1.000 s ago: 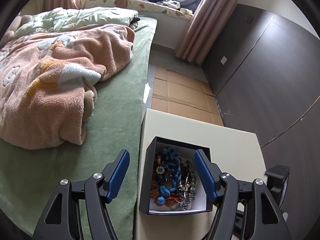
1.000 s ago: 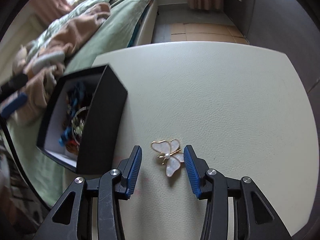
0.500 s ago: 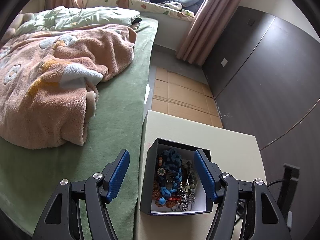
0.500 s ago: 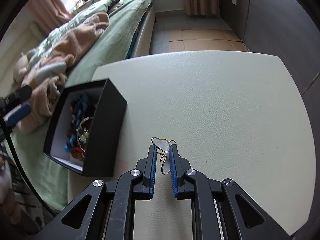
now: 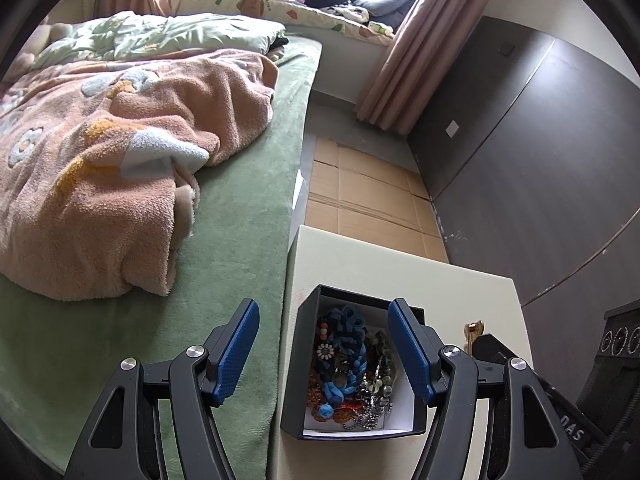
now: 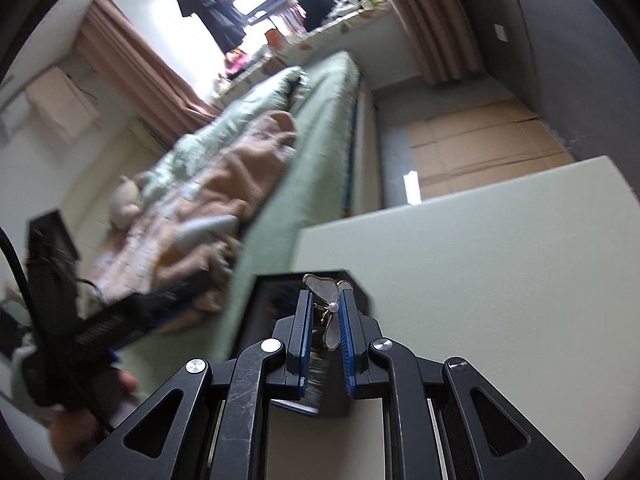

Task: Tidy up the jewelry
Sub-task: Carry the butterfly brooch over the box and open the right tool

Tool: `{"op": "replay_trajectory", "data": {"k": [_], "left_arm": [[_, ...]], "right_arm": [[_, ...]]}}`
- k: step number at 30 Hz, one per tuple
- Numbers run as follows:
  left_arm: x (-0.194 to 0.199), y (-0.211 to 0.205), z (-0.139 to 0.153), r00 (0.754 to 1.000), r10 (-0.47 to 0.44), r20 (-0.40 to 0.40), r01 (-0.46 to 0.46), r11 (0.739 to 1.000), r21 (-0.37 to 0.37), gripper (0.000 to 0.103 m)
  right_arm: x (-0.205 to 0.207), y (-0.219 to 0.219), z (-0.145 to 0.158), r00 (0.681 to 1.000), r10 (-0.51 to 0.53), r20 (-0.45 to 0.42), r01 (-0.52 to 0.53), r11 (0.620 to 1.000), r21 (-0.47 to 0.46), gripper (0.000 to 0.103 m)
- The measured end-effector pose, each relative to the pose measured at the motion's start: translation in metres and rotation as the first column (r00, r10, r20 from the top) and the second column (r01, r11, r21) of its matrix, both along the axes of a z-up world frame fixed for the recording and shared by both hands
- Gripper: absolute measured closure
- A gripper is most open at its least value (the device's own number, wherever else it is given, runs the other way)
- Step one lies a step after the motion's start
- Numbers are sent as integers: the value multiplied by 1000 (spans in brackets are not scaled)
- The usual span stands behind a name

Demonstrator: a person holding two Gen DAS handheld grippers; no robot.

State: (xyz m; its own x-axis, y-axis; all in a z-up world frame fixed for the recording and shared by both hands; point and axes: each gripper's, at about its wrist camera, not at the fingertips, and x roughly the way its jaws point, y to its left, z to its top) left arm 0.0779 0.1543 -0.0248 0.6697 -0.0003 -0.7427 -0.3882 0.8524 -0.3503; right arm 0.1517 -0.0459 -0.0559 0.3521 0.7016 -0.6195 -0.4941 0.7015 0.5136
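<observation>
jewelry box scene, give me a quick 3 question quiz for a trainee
1. True or false: the right gripper is shut on the butterfly brooch.
2. Which colour is the box? A) white B) black C) red
3. What fills the gap between the left gripper's fingers: the bed, the box, or nothing?

Key:
1. True; the brooch is pinched between the blue pads.
2. B, with a white lining.
3. The box, seen between them; they stand open and do not touch it.
</observation>
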Motion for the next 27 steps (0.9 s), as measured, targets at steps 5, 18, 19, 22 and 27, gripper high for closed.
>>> {"op": "replay_trajectory", "data": {"k": [5, 18, 19, 22, 27], "left_arm": [[-2, 4, -2, 1000, 17, -2, -17, 1000, -4, 35], [-7, -15, 1, 1000, -23, 11, 23, 1000, 9, 34], [-8, -18, 2, 999, -30, 15, 30, 999, 12, 30], [-11, -28, 5, 999, -48, 26, 47, 998, 34, 19], [-16, -44, 9, 997, -77, 31, 74, 995, 67, 10]], "right_arm": [[0, 12, -3, 997, 44, -58, -36, 991, 125, 85], [3, -21, -6, 991, -32, -130, 50, 990, 131, 44], [3, -25, -5, 991, -36, -129, 53, 990, 132, 44], [0, -33, 0, 992, -46, -116, 60, 990, 126, 44], [-10, -48, 11, 995, -86, -60, 89, 994, 58, 33]]}}
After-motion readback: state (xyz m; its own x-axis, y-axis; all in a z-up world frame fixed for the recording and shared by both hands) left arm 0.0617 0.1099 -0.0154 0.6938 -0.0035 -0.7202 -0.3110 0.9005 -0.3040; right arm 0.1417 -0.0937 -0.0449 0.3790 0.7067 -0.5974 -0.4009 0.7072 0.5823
